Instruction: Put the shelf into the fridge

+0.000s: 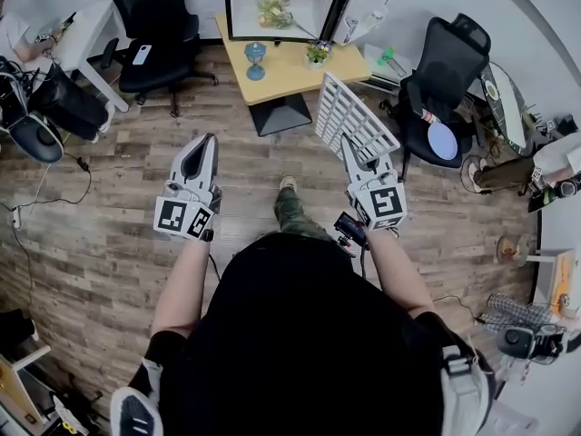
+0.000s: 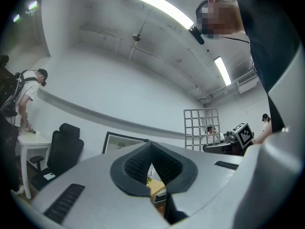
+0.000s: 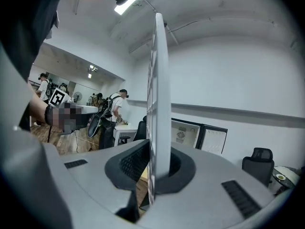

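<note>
My right gripper [image 1: 349, 143] is shut on the lower edge of a white wire shelf [image 1: 352, 116], which tilts up and away over the wood floor. In the right gripper view the shelf [image 3: 159, 104] stands edge-on between the pads [image 3: 133, 163]. The small fridge [image 1: 272, 3] stands beyond the yellow table [image 1: 300, 71], its door [image 1: 368, 3] swung open to the right and something leafy inside. My left gripper [image 1: 207, 139] hovers to the left, shut on nothing. The left gripper view shows the shelf [image 2: 202, 128] at its right and the fridge [image 2: 121, 142] ahead.
A blue vase [image 1: 256, 59] and a small plant [image 1: 318, 53] stand on the table. Black office chairs sit at the left [image 1: 150, 16] and right [image 1: 445, 71]. A white desk [image 1: 86, 34], bags and cables lie at the far left. Other people stand in the background.
</note>
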